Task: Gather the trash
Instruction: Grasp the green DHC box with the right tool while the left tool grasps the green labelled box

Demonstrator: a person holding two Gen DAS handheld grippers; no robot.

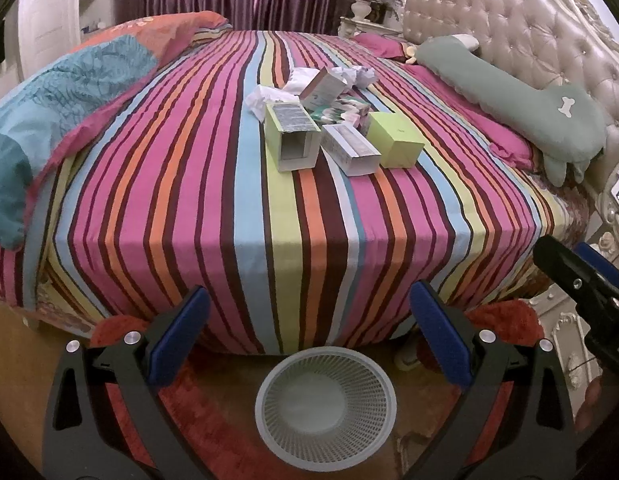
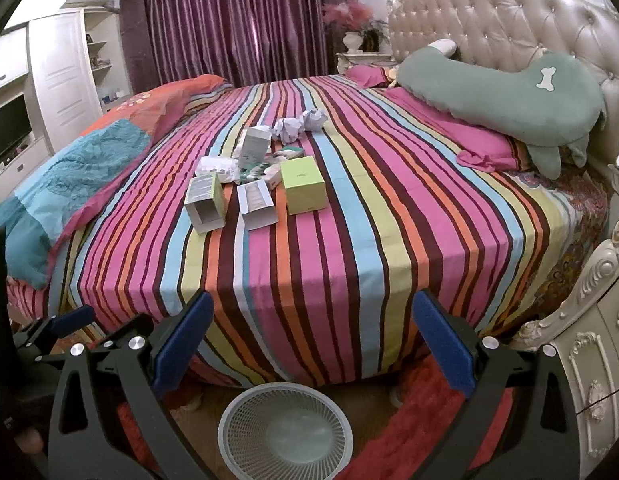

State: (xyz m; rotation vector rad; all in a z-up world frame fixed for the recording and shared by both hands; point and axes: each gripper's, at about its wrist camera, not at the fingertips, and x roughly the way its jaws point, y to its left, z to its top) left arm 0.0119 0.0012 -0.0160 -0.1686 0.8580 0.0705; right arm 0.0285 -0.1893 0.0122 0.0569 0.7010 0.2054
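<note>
A pile of trash lies mid-bed on the striped sheet (image 1: 309,208): an open-ended green carton (image 1: 292,136), a white carton (image 1: 351,149), a lime cube box (image 1: 395,140), a tilted white box (image 1: 323,87) and crumpled paper balls (image 1: 359,76). The same pile shows in the right wrist view, with the lime box (image 2: 303,190) and paper balls (image 2: 299,124). A white mesh wastebasket (image 1: 325,404) (image 2: 285,432) stands on the floor at the bed's foot. My left gripper (image 1: 309,332) and right gripper (image 2: 309,336) are both open and empty, above the basket and short of the bed.
A folded teal and orange duvet (image 1: 69,92) lies along the bed's left side. A green dog-shaped pillow (image 1: 509,96) leans on the tufted headboard (image 1: 529,32). A carved cream nightstand (image 2: 589,360) stands right. A red rug (image 2: 409,420) lies under the basket.
</note>
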